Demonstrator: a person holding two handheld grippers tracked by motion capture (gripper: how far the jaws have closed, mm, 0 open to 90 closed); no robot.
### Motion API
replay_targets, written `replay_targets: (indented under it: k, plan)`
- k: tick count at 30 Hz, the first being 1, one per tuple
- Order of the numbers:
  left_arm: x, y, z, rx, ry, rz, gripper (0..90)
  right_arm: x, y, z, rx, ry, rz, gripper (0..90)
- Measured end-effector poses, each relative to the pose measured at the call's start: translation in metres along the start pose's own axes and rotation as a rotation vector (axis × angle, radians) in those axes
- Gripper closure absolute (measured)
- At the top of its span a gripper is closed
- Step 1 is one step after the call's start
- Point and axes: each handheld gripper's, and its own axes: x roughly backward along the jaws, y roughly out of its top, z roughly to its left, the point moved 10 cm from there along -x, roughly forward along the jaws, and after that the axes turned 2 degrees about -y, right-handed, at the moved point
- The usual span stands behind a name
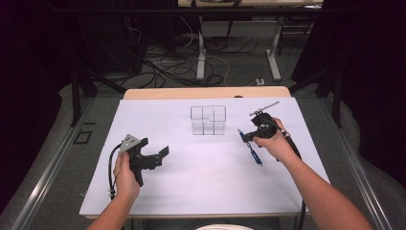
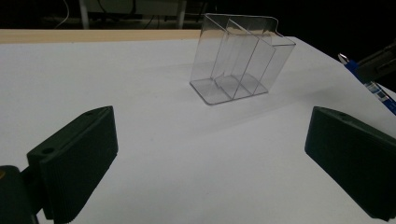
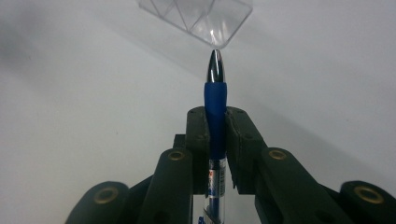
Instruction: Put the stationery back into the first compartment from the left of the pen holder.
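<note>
Dark curtains close in the room on both sides, and grey carpet runs beyond the table, strewn with cables (image 1: 167, 64) around the white legs (image 1: 201, 55) of another desk. The table (image 1: 206, 92) itself is pale wood along its far edge, with a white sheet (image 1: 201, 177) covering nearly all of its top; the sheet is plain and evenly lit.

A clear organiser (image 1: 208, 120) stands upright at the far middle of the sheet, its dividers showing plainly in the left gripper view (image 2: 240, 58).

The left gripper (image 1: 154, 154) hovers at the near left, jaws spread wide with nothing between them.

The right gripper (image 1: 247, 135) sits right of the organiser, clamped on a blue pen (image 3: 215, 112). The pen's silver tip points toward the organiser's corner, close to it but apart.
</note>
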Motion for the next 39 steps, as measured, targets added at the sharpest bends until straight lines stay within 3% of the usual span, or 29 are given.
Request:
replay_targets:
  k: [6, 15, 21, 32, 39]
  plan:
    - [0.000, 0.000, 0.000, 0.003, 0.001, -0.001, 2.5, 0.005, 0.015, -0.005, -0.086, -0.001, -0.075, 80.4]
    - [0.000, 0.000, 0.000, 0.005, -0.002, 0.000, 2.5, 0.018, 0.044, -0.005, -0.216, 0.045, -0.231, 80.3]
    - [0.000, 0.000, 0.001, 0.006, -0.003, -0.001, 2.5, 0.031, 0.071, -0.003, -0.243, 0.042, -0.349, 80.3]
    - [0.000, 0.000, 0.001, 0.007, -0.005, 0.000, 2.5, 0.051, 0.114, -0.003, -0.278, -0.015, -0.493, 80.4]
    - [0.000, 0.000, 0.002, 0.008, -0.007, -0.001, 2.5, 0.057, 0.134, 0.001, -0.290, -0.035, -0.522, 80.3]
